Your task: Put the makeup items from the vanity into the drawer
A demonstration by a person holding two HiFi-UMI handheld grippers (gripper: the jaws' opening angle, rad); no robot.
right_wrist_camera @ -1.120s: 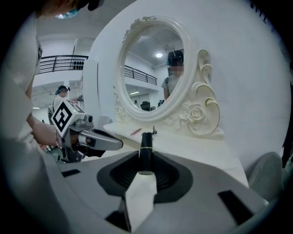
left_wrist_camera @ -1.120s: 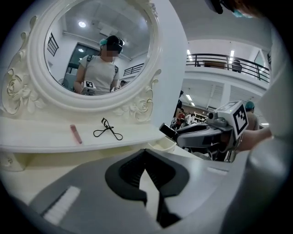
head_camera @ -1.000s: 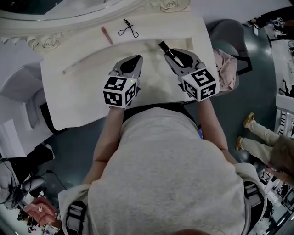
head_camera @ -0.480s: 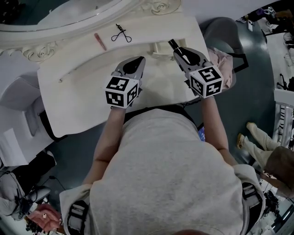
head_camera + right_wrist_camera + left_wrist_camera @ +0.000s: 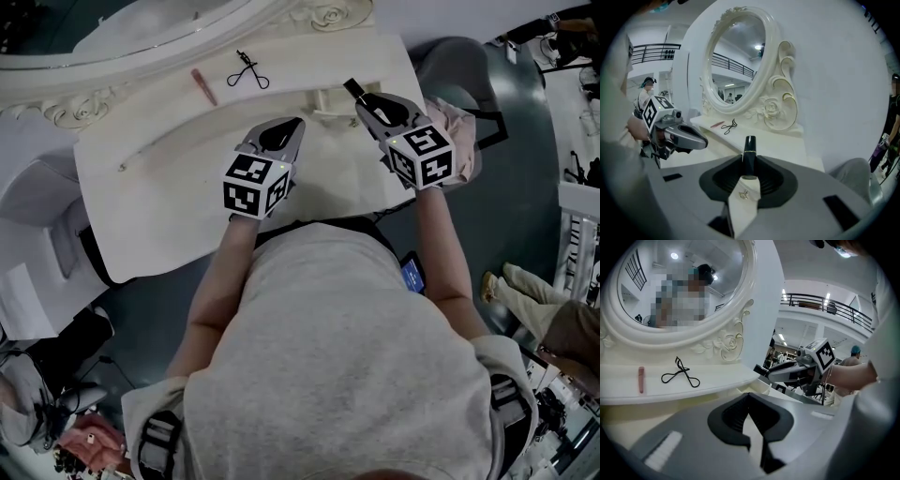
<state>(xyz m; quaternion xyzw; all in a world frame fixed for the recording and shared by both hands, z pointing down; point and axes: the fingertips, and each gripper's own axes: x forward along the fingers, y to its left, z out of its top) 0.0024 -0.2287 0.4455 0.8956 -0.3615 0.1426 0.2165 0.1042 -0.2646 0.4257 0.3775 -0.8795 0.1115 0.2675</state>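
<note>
Over vanity top [image 5: 169, 178] | left gripper [image 5: 298, 123] pointing forward, closed, empty | right gripper [image 5: 362, 97] clamps black-capped tube [image 5: 749, 151]

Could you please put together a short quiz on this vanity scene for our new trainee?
1. True or false: the left gripper holds the eyelash curler.
2. What is the right gripper shut on? A) the eyelash curler B) a black tube C) nothing
3. Fill in: the stick lying beside the eyelash curler is ____ in colour.
Key: 1 false; 2 B; 3 pink.
</note>
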